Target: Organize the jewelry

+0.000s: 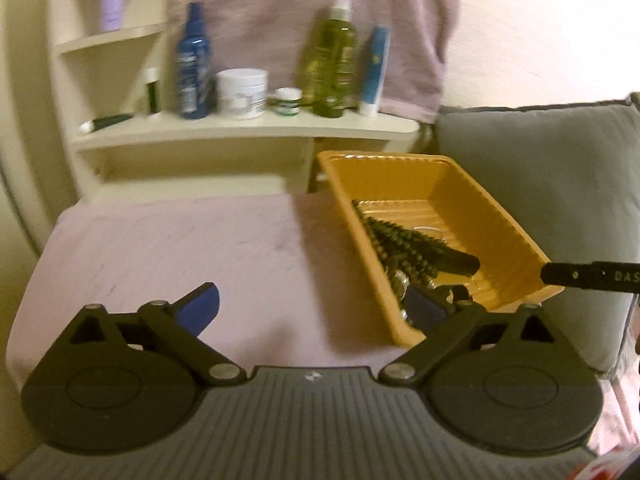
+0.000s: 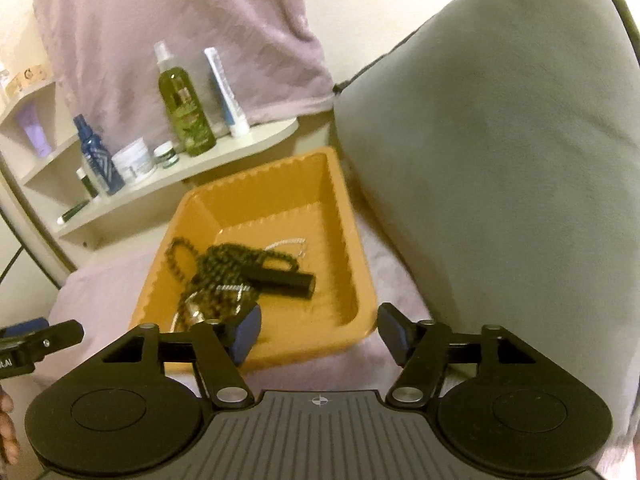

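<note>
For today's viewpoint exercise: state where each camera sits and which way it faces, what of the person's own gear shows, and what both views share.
Left wrist: on the left gripper, looking down over pink cloth toward the shelf; own open fingers show.
Right wrist: on the right gripper, looking down into the yellow tray beside a grey cushion; own open fingers show.
Shared: tray, beaded necklace, shelf bottles.

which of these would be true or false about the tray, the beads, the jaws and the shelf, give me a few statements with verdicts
1. The dark beaded necklace lies inside the orange tray. True.
2. The left gripper has its jaws clamped on the necklace. False: they stand wide apart, holding nothing.
3. A black cylinder lies in the tray beside the beads. True.
4. The tray sits on the shelf among the bottles. False: it rests on the pink cloth, below the shelf.
5. The right gripper holds nothing. True.
</note>
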`<state>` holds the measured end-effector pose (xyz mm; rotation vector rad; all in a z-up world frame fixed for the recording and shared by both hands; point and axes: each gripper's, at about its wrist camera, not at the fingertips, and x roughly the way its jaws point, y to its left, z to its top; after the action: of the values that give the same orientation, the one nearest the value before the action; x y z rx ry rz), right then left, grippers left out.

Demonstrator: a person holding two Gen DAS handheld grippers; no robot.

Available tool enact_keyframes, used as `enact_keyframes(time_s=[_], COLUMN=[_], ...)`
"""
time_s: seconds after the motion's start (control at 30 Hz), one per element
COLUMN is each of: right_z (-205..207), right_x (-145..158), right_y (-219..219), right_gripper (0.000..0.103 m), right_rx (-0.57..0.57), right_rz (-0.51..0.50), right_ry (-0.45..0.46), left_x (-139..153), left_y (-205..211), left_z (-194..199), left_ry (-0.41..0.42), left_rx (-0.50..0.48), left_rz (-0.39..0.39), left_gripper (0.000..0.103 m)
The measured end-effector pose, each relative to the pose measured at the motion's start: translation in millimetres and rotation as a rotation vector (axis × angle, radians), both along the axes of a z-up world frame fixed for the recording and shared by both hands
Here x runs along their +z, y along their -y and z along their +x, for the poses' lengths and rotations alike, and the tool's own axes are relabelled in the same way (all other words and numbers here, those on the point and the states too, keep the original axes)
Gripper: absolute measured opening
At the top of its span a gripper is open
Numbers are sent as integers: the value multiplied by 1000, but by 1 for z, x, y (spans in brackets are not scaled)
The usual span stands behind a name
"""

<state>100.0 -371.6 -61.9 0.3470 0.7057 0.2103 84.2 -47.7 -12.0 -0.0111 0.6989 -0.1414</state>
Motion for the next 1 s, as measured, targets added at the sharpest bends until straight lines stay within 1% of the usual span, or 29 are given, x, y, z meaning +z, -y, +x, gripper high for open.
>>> enact_keyframes(time_s=[0.1,0.23,0.33,0.47,0.67,0.83,1.0], right_z=[-8,-20,-25,-33,-46,-55,-62], right_x=[6,15,20,25,29,33,37], right_y=[-7,-15,-22,-32,-43,-49,-58], right_gripper=[68,70,72,73,74,75,75], right_rx=[28,46,54,74,101,114,139], right_rz=[-5,-44,-76,-107,-108,-117,-123], right_ry=[-18,-28,-38,-46,-59,-69,-73], left_x=[3,6,9,16,23,23,25], left_y=[-4,-8,-12,-13,-8,-9,-15], left_z=[-13,-25,-33,-43,-57,-66,-74], left_ry=[-10,-48,-59,-70,-100,-130,-142], left_rx=[35,69,89,88,81,120,155], left_rz=[-8,-15,-34,-35,-32,-17,1], left_gripper=[103,103,103,103,103,102,103])
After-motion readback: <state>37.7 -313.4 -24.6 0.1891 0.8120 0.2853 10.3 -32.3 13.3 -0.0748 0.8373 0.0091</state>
